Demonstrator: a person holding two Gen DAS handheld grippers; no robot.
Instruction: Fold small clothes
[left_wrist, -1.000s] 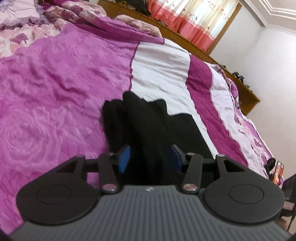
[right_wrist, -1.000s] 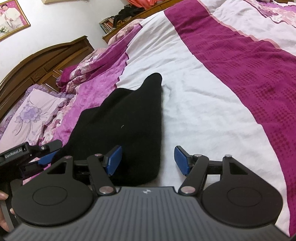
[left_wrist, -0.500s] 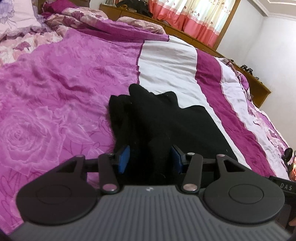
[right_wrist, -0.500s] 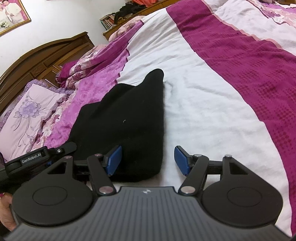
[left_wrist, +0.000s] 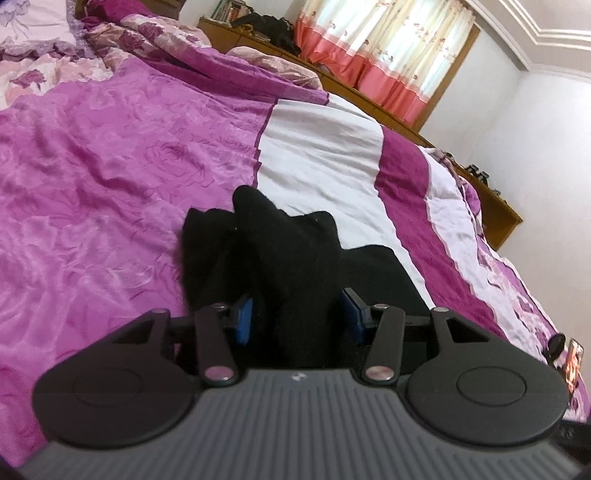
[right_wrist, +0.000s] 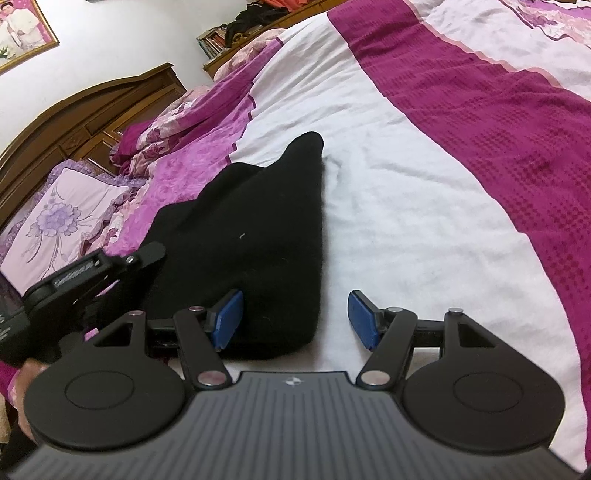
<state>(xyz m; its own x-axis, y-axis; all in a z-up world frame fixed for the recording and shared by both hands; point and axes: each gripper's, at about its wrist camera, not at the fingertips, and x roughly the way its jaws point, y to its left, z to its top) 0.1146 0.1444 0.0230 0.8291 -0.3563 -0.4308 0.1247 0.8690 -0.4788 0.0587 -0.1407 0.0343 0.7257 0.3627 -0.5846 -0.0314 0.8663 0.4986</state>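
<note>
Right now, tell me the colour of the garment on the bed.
Plain black garment, clearest in the right wrist view.

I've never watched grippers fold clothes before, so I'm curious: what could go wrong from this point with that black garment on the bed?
1. The left gripper stands open around a thick bunch of the black garment; closing may catch several layers at once.
2. The right gripper straddles the garment's edge, one finger over bare white bedspread, so it may pinch the bedspread too.
3. The garment's far end lies rumpled and peaked, so a fold from here may come out crooked.
</note>
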